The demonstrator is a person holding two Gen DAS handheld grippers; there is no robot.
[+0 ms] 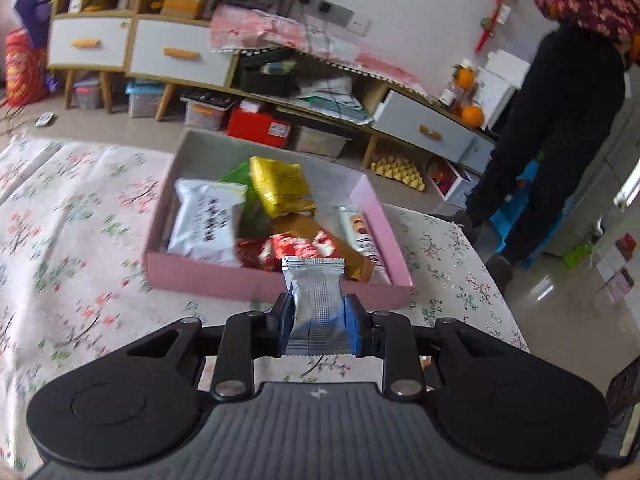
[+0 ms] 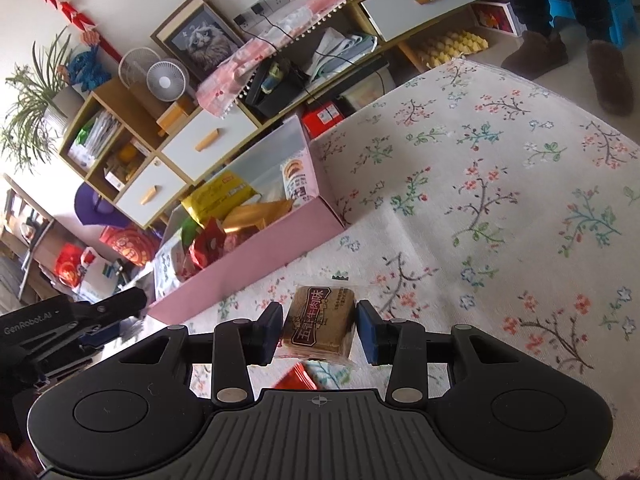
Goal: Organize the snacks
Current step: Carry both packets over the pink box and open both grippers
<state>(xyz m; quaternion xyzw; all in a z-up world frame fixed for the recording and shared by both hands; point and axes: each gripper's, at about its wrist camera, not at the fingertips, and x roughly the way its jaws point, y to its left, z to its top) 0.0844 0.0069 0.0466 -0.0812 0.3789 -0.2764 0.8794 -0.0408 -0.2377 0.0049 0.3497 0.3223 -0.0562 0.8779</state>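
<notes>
Left hand-held gripper is pinching a silver snack packet; right hand-held gripper is standing around a brown snack pack.

Going left to right across the tabletop, the left hand-held gripper is clamping the silver packet upright between its narrow-set pads, just in front of the near wall of the pink box. That box is sitting toward the far edge of the flowered cloth and is holding a white bag, a yellow pouch, a red wrapper, a gold-brown packet and a slim white packet by its right wall. To the right, the other hand-held gripper is resting partly open, its pads just beside the brown pack with small gaps showing, the pack lying on the cloth near the box's front wall. A red wrapper corner is peeking out below it.
</notes>
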